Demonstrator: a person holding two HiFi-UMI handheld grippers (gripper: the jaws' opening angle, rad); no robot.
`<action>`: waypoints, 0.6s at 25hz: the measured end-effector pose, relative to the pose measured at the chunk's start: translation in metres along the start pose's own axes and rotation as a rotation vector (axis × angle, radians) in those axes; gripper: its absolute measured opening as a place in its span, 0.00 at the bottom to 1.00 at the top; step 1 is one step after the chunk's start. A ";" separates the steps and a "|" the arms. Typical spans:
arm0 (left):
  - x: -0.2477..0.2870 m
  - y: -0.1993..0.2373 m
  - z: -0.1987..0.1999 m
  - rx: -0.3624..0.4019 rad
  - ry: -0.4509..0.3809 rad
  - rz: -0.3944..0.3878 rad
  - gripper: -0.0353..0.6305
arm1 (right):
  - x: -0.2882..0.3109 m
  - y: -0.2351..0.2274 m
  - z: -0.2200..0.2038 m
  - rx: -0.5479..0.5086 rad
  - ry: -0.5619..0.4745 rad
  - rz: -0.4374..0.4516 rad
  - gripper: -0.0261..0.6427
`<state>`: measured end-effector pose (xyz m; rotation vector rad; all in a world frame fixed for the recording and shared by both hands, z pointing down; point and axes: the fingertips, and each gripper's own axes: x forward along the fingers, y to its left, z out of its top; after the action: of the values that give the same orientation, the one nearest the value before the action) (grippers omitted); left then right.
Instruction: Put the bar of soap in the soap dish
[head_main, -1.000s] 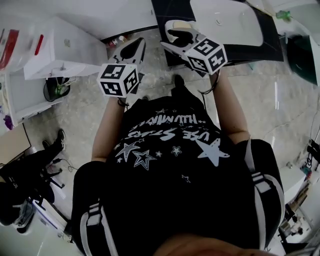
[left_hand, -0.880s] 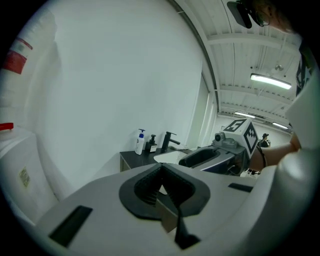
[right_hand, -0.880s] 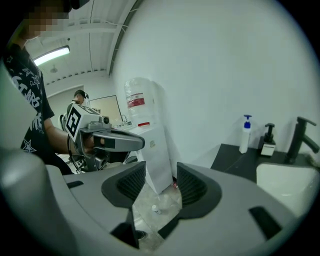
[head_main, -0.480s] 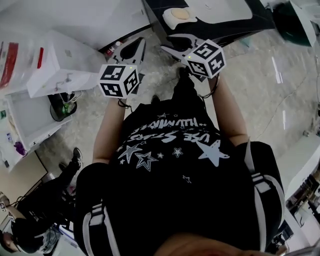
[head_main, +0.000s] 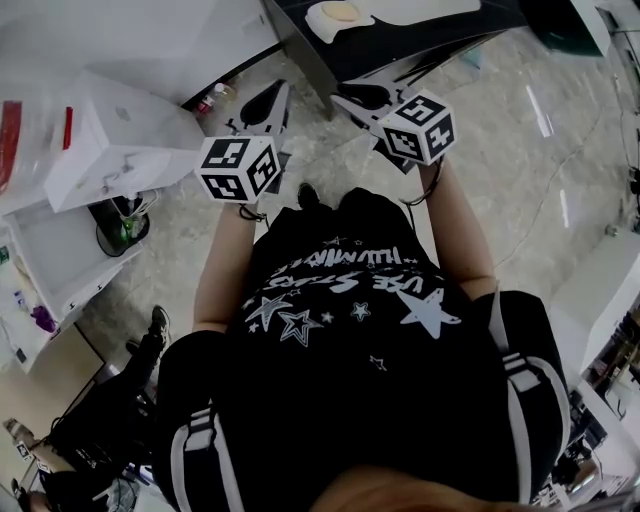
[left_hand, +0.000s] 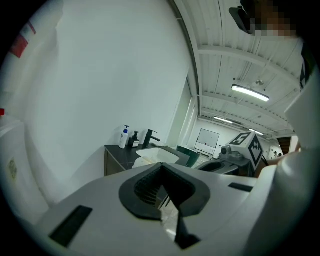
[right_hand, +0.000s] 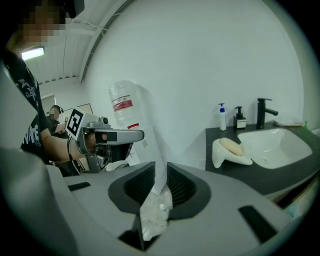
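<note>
One bar of soap (right_hand: 231, 145) is already lying in the dish (right_hand: 218, 156) at the counter's (right_hand: 265, 176) left front corner, beside the sink (right_hand: 274, 144), its long axis running crosswise. It is sitting well ahead and to the right of the right gripper (right_hand: 160, 172), the nearer one, whose jaws have just been closing to a narrow empty gap; the left gripper's (left_hand: 161, 167) jaws are meeting, empty.
</note>
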<state>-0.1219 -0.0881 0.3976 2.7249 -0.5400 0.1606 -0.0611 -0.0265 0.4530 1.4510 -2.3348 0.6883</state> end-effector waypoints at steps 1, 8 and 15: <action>-0.001 -0.001 -0.001 -0.002 0.000 0.002 0.07 | -0.002 0.001 0.000 0.002 -0.004 -0.001 0.16; -0.003 -0.027 -0.002 0.029 0.005 0.000 0.07 | -0.030 0.011 -0.010 0.047 -0.073 -0.004 0.12; -0.013 -0.082 -0.007 0.055 0.000 -0.014 0.07 | -0.083 0.022 -0.022 0.107 -0.153 0.002 0.07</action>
<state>-0.1020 -0.0102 0.3757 2.7813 -0.5233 0.1746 -0.0440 0.0562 0.4254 1.5996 -2.4475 0.7378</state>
